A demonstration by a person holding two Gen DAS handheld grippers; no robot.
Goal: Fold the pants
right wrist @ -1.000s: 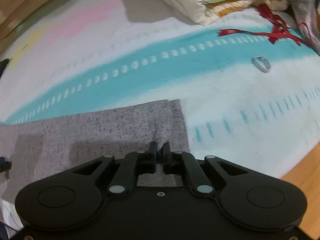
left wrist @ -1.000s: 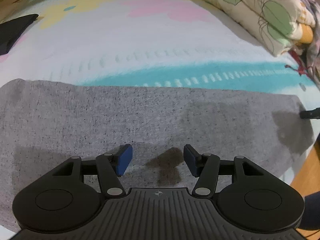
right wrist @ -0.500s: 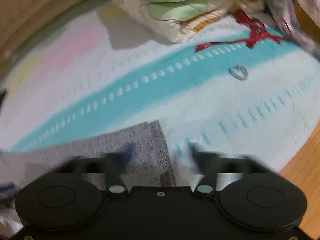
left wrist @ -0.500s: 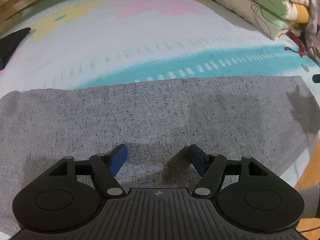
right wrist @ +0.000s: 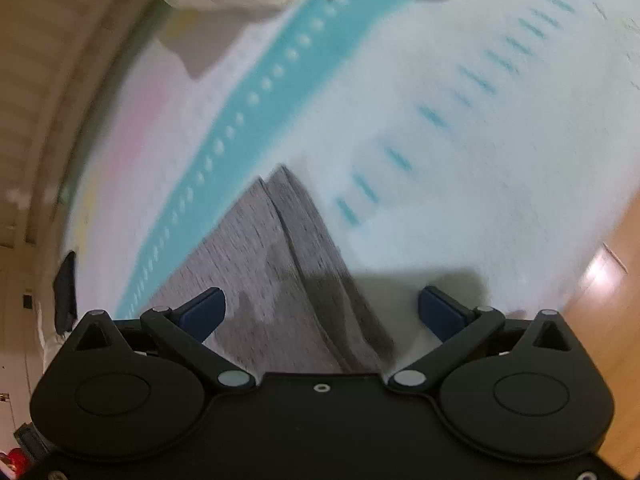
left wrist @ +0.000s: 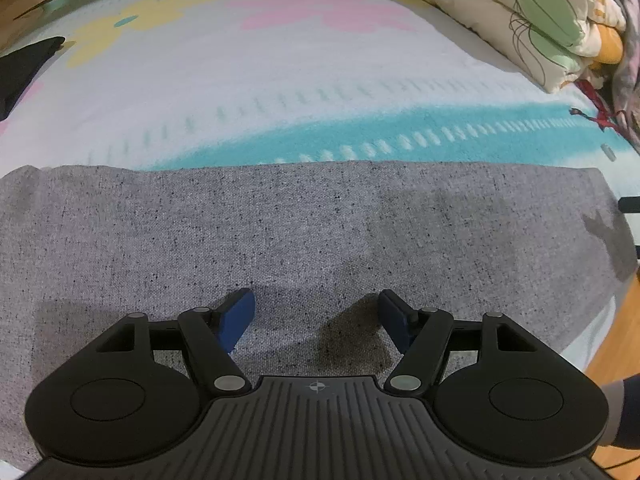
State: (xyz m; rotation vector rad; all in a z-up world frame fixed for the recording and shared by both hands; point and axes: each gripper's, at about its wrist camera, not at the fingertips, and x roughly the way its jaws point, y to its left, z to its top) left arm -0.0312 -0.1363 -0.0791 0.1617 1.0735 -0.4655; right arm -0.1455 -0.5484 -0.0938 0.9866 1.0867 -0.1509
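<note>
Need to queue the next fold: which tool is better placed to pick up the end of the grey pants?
Right, probably. The right tool is open and straddles the layered end edge of the grey pants. The left tool, also open, sits over the middle of the flat fabric, away from either end.

The pants (left wrist: 304, 232) are seen as matt grey speckled knit cloth. The bed (left wrist: 248, 92) beneath them is covered in soft printed fabric. Matt black plastic is shown on the left claw (left wrist: 316, 316), with blue rubbery pads (left wrist: 238, 316). Glossy wood flooring (right wrist: 600, 300) is glimpsed beside the bed.
</note>
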